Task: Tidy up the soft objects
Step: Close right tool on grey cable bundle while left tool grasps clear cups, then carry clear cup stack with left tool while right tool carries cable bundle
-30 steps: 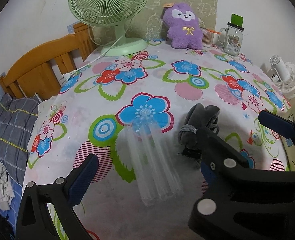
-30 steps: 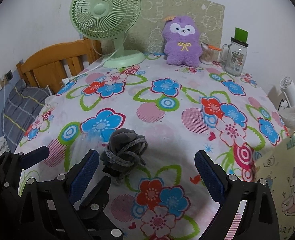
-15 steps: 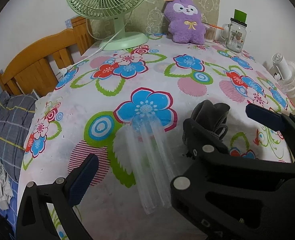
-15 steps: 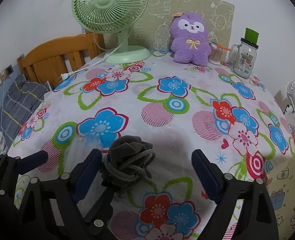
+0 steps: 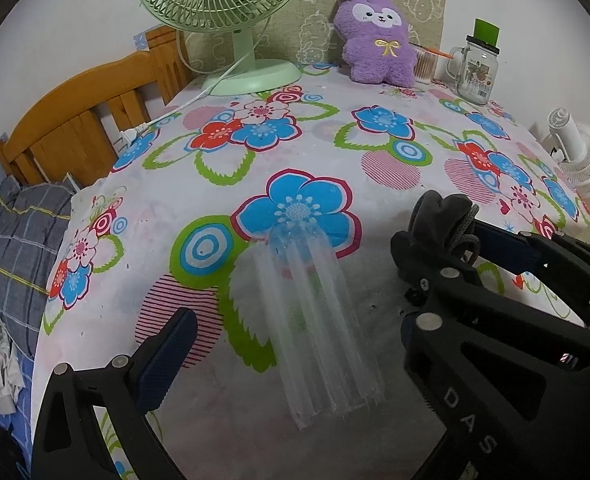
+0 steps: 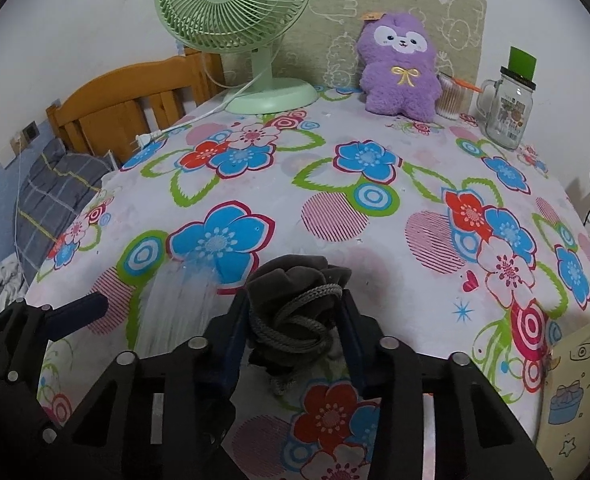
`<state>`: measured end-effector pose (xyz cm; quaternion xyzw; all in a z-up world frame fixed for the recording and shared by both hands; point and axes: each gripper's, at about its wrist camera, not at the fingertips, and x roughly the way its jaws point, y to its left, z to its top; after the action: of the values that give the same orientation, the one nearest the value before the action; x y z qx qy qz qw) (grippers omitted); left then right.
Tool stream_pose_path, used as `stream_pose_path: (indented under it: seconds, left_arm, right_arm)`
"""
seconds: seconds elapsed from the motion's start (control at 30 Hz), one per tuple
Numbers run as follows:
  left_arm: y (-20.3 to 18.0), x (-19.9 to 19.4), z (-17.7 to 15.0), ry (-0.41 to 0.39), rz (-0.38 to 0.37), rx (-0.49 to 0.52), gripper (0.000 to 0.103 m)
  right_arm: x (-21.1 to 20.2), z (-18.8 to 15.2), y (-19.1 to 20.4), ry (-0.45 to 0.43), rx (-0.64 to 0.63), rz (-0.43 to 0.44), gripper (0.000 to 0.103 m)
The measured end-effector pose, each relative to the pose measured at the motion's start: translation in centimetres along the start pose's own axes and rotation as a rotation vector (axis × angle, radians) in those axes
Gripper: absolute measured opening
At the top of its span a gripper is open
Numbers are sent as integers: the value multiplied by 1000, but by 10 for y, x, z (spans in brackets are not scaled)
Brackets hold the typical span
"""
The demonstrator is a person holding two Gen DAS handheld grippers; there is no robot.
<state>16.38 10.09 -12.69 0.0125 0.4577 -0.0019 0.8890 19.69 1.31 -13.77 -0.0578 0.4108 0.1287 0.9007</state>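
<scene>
A dark grey soft pouch (image 6: 295, 304) with a knitted cord sits near the front of the flower-print tablecloth (image 6: 335, 184). My right gripper (image 6: 293, 320) has a blue pad pressing on each side of it, and its jaws are still closing. From the left wrist view the pouch (image 5: 443, 216) pokes up behind that gripper's black frame. My left gripper (image 5: 295, 328) is open over a clear ribbed plastic piece (image 5: 315, 320) lying flat between its fingers; its right finger is mostly hidden. A purple plush toy (image 6: 399, 68) leans against the back wall.
A green desk fan (image 6: 235, 4) stands at the back left, its cord trailing to the table's left edge. A glass jar (image 6: 507, 112) and a cup of swabs (image 6: 451, 96) stand at the back right. A wooden bed frame (image 6: 127, 100) and plaid bedding lie left; a white fan (image 5: 579, 156) right.
The right gripper's jaws have gone from wide apart to pressing on both sides of the grey pouch. The left gripper stays open over the clear plastic piece.
</scene>
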Motion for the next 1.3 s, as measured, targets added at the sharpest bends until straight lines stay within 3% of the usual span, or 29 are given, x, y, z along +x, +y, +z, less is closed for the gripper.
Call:
stream_pose_path:
  seconds: [0.23,0.67,0.97,1.3]
  left_arm:
    - [-7,-1,-4,1,1,16,92]
    - [-20,-6,-10,-6,-61,24,36]
    - [-32,-16,-16,-17,-84,41,23]
    - [-47,-35,-23,-44,-99,58,20]
  right_arm:
    - [-7,-6,-6,-5,1,-49,40]
    - [-20,-15,-17,-6,28,-55,41]
    - [-33,-25,-24,-10,43,-62,41]
    - [-56,-36,-33,-32,65,-71,41]
